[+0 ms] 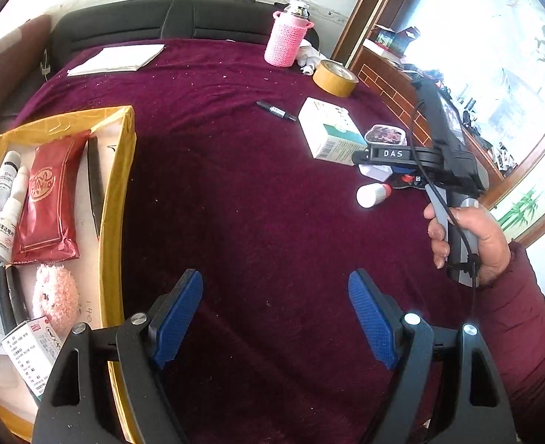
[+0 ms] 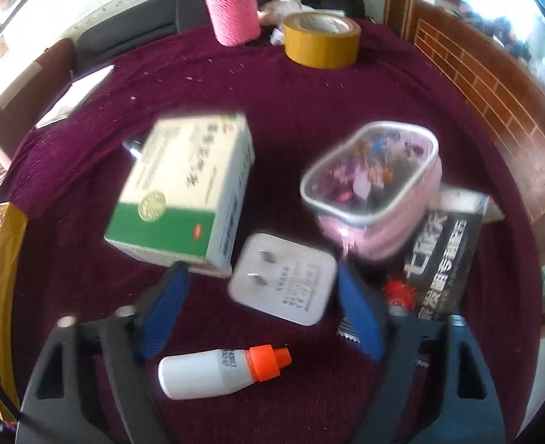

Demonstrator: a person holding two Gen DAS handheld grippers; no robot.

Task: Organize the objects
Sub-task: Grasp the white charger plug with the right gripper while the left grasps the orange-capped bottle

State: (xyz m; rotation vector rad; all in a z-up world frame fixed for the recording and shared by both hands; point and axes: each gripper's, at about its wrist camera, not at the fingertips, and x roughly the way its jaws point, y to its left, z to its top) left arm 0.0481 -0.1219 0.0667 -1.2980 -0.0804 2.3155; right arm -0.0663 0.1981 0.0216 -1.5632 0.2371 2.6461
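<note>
A yellow-taped cardboard box (image 1: 118, 185) at the left holds a red packet (image 1: 50, 196), small white bottles (image 1: 9, 199), a pink plush (image 1: 56, 296) and medicine cartons. My left gripper (image 1: 276, 314) hangs open over bare maroon cloth beside that box, with nothing between its fingers. My right gripper (image 2: 263, 307) stands open around a white plug adapter (image 2: 283, 277); its pads are not pressing on it. Near it lie a green-and-white medicine box (image 2: 183, 192), a pink tin (image 2: 372, 185), a black packet (image 2: 446, 259) and a white bottle with an orange cap (image 2: 220, 373).
A black marker (image 1: 276, 111) lies mid-cloth. At the back stand a yellow tape roll (image 2: 322, 39), a flask in a pink knitted sleeve (image 2: 231, 7) and white paper (image 1: 120, 59). A hand (image 1: 468, 240) in a maroon sleeve grips the right tool. Wooden shelving runs along the right.
</note>
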